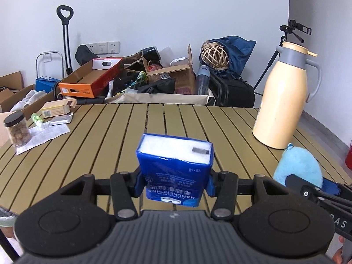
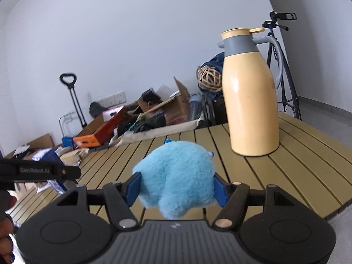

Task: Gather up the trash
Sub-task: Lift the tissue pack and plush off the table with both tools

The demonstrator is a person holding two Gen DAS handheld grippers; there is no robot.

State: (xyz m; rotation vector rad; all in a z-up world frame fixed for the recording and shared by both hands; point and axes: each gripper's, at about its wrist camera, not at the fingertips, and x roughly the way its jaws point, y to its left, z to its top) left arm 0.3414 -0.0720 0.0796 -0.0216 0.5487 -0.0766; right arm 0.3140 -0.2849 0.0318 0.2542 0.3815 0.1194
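My left gripper [image 1: 175,181] is shut on a blue handkerchief tissue pack [image 1: 175,167], held above the slatted olive table [image 1: 110,127] with its white open end facing away. My right gripper [image 2: 177,188] is shut on a fluffy light-blue plush toy [image 2: 176,176], also held over the table. The plush [image 1: 297,167] and the right gripper's body show at the right edge of the left wrist view. In the right wrist view the tissue pack [image 2: 47,157] and the left gripper's arm appear at the far left.
A tall cream thermos jug [image 1: 283,96] stands on the table's right side. At the far left lie a jar of snacks [image 1: 17,129], a paper sheet [image 1: 41,136], a small green bottle [image 1: 36,118] and a flat box [image 1: 56,109]. Cardboard boxes, bags and a tripod crowd the floor behind.
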